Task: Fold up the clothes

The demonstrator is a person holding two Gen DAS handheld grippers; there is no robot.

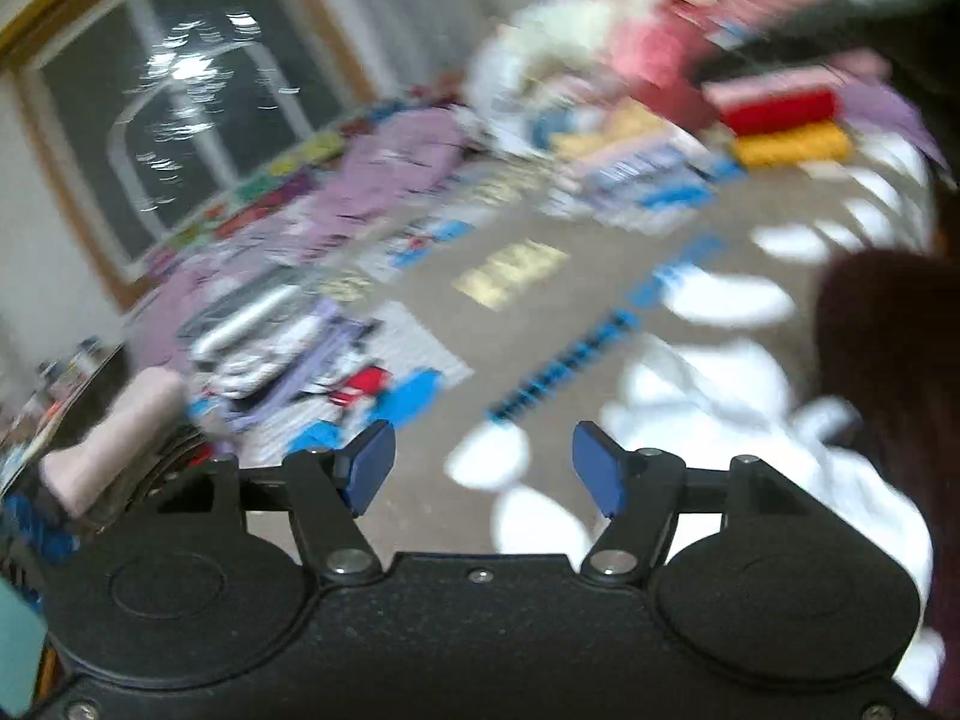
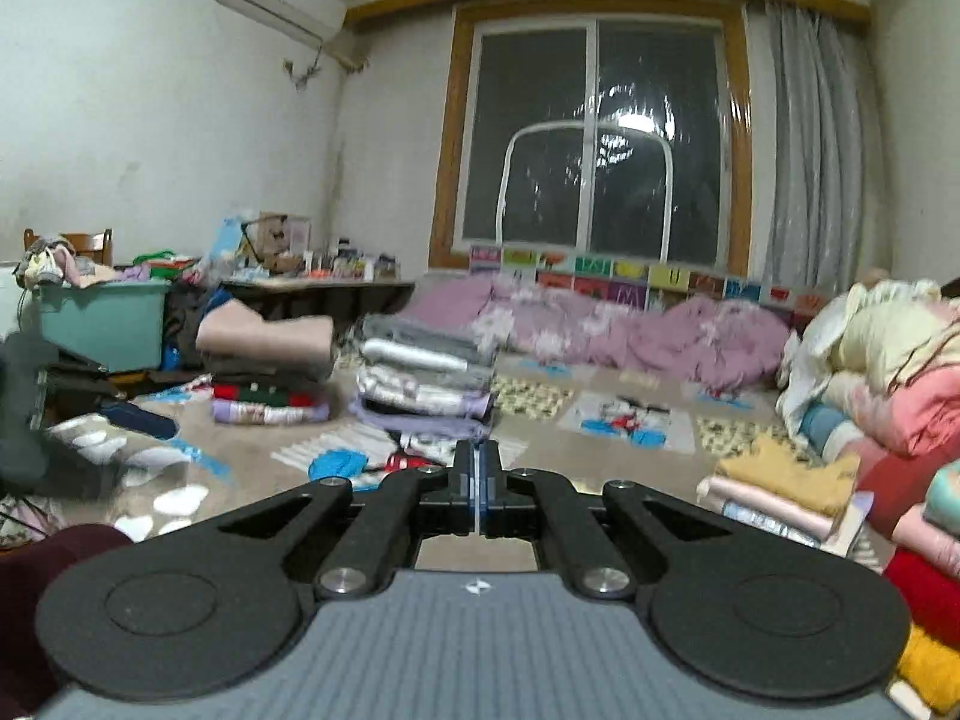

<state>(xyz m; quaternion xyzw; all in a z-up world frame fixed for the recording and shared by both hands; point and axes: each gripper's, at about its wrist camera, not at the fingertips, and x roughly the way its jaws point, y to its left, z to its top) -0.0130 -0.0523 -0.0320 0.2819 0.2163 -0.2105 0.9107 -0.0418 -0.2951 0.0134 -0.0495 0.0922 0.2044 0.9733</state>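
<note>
Left gripper: I read my left gripper (image 1: 483, 468) as spread, the blue pads (image 1: 594, 468) well apart with only bare bed surface showing between them. It holds nothing.

Right gripper: my right gripper (image 2: 478, 483) is pressed together, pad against pad. A thin pale line runs down the seam; whether that is a sliver of cloth or just light I cannot tell, so I record no grip.

Garment in hand: none. The nearest loose piece is a white garment (image 1: 720, 420), crumpled on the bed sheet (image 1: 540, 324) just to the right of the left gripper, beside a dark red sleeve (image 1: 888, 396).

Finished work: a folded stack (image 2: 426, 378) stands mid-bed, with a second stack (image 2: 270, 378) to its left topped by a rolled beige piece. I judge they sit clear of the working area so that a fresh garment can be laid flat in front.

Waiting work: a heap of unfolded clothes (image 2: 876, 360) lies at the right edge of the bed, with small folded towels (image 2: 780, 492) just in front of it. A pink quilt (image 2: 600, 324) is bunched under the window (image 2: 594, 138).

Image quality: the left view is heavily smeared; fine detail there is unreliable.

Step, as judged: between garments. The open left gripper angled toward the bed suggests a reach for the white garment.

Risk: a blind pinch could gather several layers or the sheet below.
</note>
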